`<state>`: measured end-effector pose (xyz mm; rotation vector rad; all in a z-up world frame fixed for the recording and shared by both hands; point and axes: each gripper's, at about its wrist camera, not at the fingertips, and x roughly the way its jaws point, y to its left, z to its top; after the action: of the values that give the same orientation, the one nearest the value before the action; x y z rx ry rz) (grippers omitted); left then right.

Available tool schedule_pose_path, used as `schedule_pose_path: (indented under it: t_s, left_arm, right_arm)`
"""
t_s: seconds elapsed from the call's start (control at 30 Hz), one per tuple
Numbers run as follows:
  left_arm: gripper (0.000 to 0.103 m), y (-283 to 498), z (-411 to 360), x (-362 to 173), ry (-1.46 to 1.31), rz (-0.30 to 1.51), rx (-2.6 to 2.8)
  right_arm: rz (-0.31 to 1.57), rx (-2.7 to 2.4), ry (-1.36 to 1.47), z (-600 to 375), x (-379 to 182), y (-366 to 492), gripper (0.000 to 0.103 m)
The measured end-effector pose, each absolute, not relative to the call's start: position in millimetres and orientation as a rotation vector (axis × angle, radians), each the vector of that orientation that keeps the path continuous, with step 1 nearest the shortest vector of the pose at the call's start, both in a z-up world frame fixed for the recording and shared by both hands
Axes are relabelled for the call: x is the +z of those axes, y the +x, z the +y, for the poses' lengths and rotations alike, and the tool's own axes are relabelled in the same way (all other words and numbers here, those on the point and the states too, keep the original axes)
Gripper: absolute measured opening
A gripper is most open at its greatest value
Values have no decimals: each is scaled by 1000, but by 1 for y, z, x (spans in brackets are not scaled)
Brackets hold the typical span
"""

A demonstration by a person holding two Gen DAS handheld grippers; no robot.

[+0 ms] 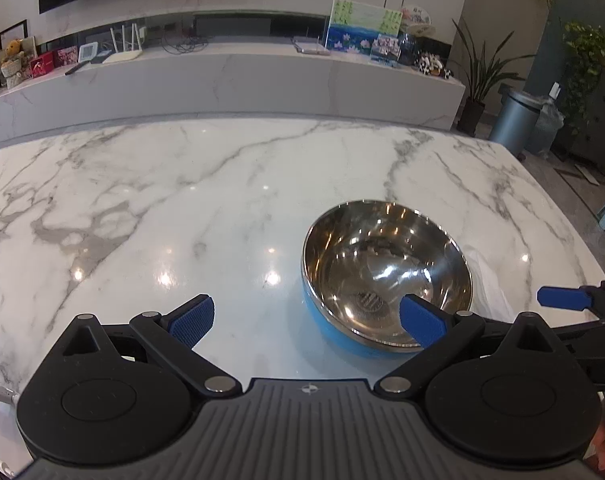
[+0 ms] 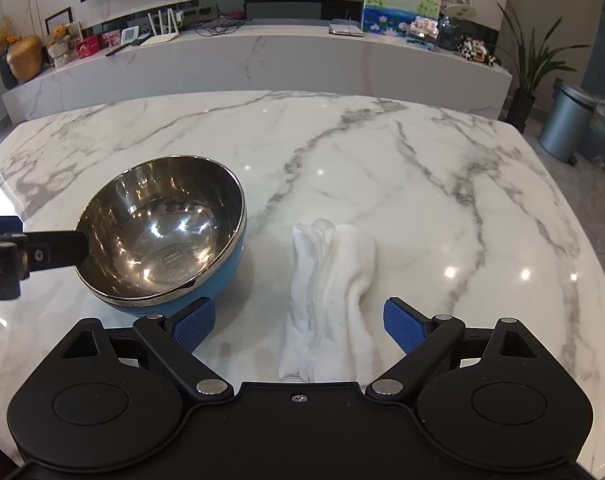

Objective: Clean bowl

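A steel bowl with a blue outside (image 1: 386, 268) (image 2: 162, 236) stands on the white marble table (image 1: 182, 200) (image 2: 422, 168). My left gripper (image 1: 308, 322) is open, low over the table, its right finger at the bowl's near rim; it shows at the left edge of the right wrist view (image 2: 42, 252), reaching the bowl's left rim. A folded white cloth (image 2: 330, 300) lies right of the bowl. My right gripper (image 2: 300, 326) is open, its fingers on either side of the cloth's near end. The cloth shows partly behind the bowl in the left wrist view (image 1: 486, 280).
A long marble sideboard (image 2: 262, 64) with a router, pictures and ornaments runs behind the table. A grey bin (image 2: 564, 120) and potted plants (image 1: 478, 80) stand on the floor at the right. The right gripper's finger shows in the left wrist view (image 1: 562, 298).
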<state>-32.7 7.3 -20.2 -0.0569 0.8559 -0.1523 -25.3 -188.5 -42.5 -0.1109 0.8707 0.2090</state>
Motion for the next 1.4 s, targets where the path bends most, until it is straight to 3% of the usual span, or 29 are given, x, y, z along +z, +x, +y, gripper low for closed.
schedule_pose_path:
  t_s: [0.93, 1.4]
  left_arm:
    - [100, -29, 5, -43, 33, 1075, -158]
    - [100, -26, -2, -52, 46, 1096, -153]
  right_arm:
    - [953, 210, -126, -189, -52, -24, 90]
    - [951, 210, -116, -190, -51, -25, 90]
